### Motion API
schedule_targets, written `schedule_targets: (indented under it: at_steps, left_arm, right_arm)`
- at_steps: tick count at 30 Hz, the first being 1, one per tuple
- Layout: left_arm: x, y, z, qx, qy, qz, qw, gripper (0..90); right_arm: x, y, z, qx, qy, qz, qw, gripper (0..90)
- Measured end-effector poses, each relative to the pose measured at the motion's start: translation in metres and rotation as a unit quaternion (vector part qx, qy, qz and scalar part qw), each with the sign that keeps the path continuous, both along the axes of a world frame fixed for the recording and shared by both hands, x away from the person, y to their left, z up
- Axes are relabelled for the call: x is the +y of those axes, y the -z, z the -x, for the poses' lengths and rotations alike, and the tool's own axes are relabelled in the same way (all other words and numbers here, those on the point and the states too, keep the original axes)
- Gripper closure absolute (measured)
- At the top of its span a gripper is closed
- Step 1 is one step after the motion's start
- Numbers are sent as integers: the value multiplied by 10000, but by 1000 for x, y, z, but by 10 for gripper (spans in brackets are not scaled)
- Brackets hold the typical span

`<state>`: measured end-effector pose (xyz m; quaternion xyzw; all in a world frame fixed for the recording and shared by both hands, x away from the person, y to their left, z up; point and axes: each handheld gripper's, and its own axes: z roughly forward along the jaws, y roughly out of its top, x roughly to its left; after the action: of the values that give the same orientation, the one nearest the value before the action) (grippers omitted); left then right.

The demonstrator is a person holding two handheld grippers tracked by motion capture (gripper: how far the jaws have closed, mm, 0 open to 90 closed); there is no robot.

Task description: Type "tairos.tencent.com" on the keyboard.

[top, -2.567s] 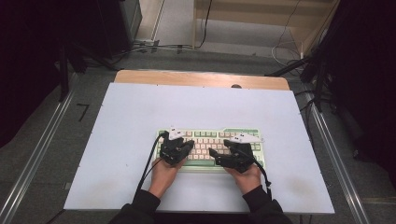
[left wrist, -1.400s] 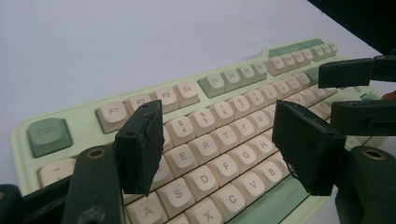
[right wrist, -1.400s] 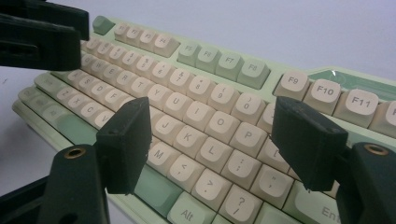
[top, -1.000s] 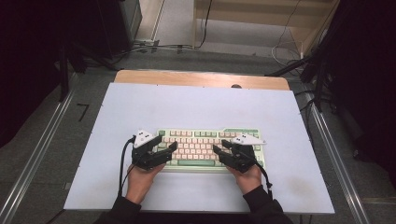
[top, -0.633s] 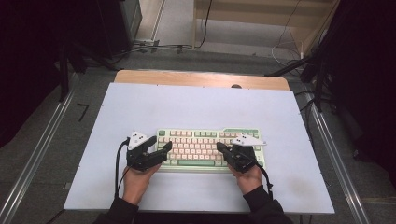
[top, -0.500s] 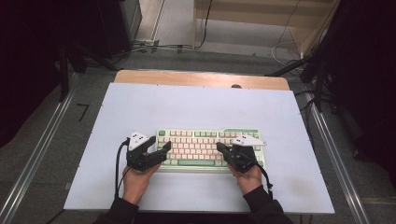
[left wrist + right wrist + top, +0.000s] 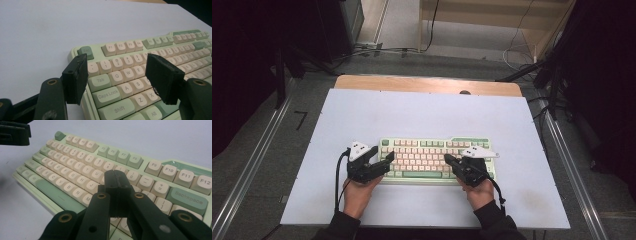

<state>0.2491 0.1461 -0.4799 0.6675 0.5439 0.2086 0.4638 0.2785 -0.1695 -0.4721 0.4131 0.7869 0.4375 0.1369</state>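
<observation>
Keyboard (image 7: 434, 159) is lying near the front of the white table (image 7: 422, 115); I am holding my left gripper (image 7: 384, 159) wide open and empty at its left end, while my right gripper (image 7: 451, 161), having just been closing, is hovering pressed shut on nothing over the right-hand keys

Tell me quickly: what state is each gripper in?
Left gripper: open, holding nothing, at the mint-green and cream keyboard.
Right gripper: shut, empty, over the keys.
</observation>
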Motion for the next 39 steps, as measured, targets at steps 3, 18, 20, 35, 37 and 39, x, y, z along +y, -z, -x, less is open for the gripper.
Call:
schedule_targets:
  at_steps: [3,18,20,35,37,39]
  left_arm:
    - [-1,0,0,-1,12,-15,10000,353]
    - [-1,1,0,-13,-3,-3,10000,353]
    - [-2,1,0,-11,6,-2,10000,353]
    - [-4,2,0,42,72,-19,10000,353]
    - [-4,2,0,47,81,-9,10000,353]
    - [-4,2,0,53,80,-13,10000,353]
  right_arm:
    - [-1,1,1,10,-2,6,10000,873]
    - [-2,4,7,78,-46,98,9999,873]
    - [-2,6,8,118,-44,126,9998,873]
    - [-1,12,6,197,-27,305,9993,872]
    - [0,12,5,217,-14,333,9992,873]
    - [0,13,4,244,-6,357,9991,873]
